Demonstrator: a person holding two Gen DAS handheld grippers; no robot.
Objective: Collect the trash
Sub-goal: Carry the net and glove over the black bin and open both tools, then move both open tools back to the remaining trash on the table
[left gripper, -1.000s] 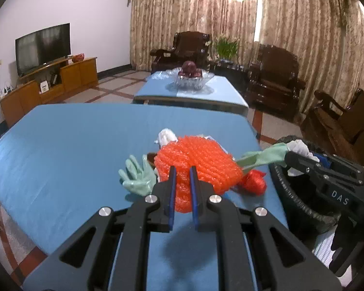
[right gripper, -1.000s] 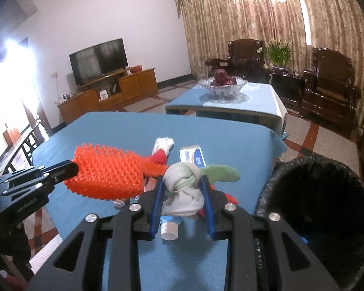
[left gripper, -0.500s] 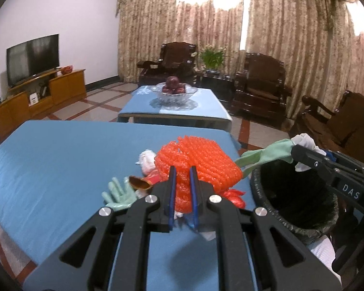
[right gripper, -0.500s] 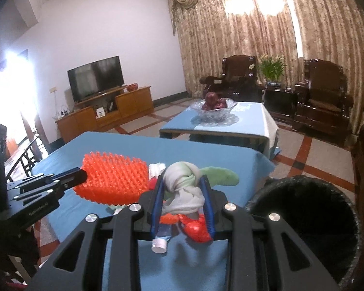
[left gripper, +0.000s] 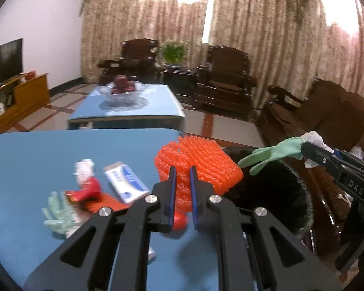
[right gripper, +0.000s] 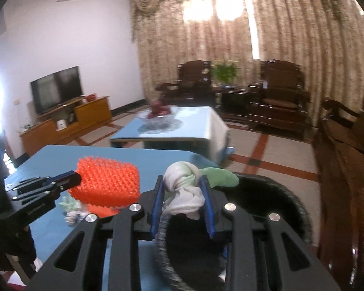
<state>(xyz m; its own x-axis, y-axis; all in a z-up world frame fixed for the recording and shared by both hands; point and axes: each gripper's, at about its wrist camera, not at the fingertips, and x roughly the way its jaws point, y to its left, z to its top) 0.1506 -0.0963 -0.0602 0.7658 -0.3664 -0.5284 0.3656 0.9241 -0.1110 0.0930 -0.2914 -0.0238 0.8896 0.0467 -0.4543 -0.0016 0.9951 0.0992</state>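
Note:
My left gripper (left gripper: 181, 172) is shut on an orange foam net (left gripper: 201, 165) and holds it above the blue table's right edge, beside the black trash bin (left gripper: 288, 194). My right gripper (right gripper: 182, 185) is shut on a knotted white and green glove (right gripper: 184, 190) and holds it over the bin's rim (right gripper: 291, 198). The right gripper with the glove (left gripper: 274, 154) also shows in the left wrist view, above the bin. The left gripper (right gripper: 68, 181) with the net (right gripper: 106, 181) shows in the right wrist view.
On the blue table (left gripper: 36, 150) lie a green glove (left gripper: 58, 215), red and white wrappers (left gripper: 87, 186) and a white and blue tube (left gripper: 126, 184). A second table with a fruit bowl (left gripper: 123, 92) stands behind. Dark wooden chairs (left gripper: 327, 111) stand to the right.
Both grippers have moved to the right with their loads. The glove now hangs over the bin opening and the net is at the table's right edge beside the bin.

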